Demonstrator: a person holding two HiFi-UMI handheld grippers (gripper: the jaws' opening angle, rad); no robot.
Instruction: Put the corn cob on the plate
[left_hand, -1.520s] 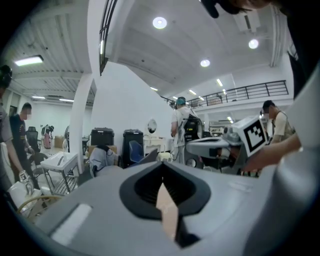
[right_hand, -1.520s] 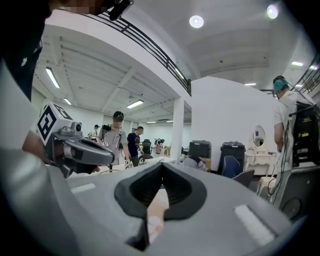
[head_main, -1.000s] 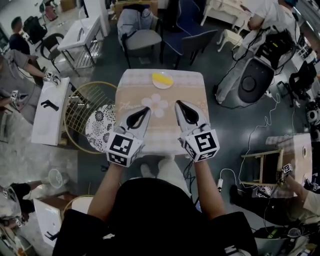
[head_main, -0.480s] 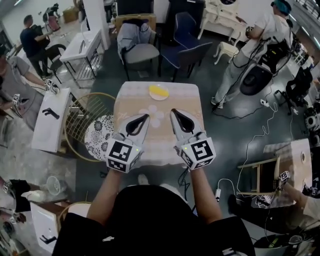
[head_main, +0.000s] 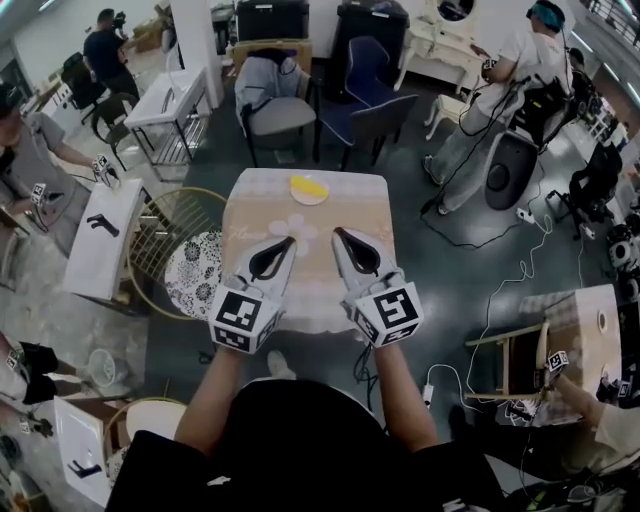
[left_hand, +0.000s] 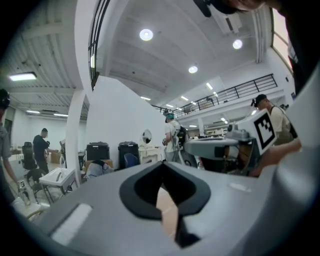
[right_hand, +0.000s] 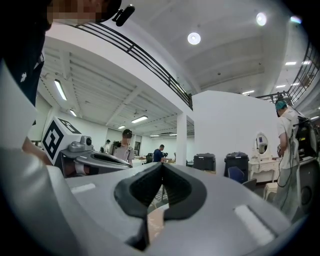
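Head view is showing the corn cob (head_main: 313, 186) lying on the plate (head_main: 296, 195), a yellow shape on a pale round dish. The plate is sitting at the far edge of the table (head_main: 250, 210), near the middle of that edge.

Both tools are hovering over the near half of the table, side by side and well apart from the plate. The left gripper (head_main: 292, 241) is pointing away from the person and angling slightly inward. The right gripper (head_main: 338, 233) is doing the same from the other side. Their tips are close together but not touching each other.

Left gripper view is showing that tool's jaws clenched, tips meeting, with nothing caught in the hollow between the dark pads. Right gripper view is giving the same picture: jaws pressed together at the tips, the hollow bare, only a sliver of tan table showing underneath.

Beyond the table, two chairs (head_main: 275, 90) are standing. A patterned cushion (head_main: 193, 272) is lying on a round wire seat to the left. A person (head_main: 505, 85) is standing off to the far right.
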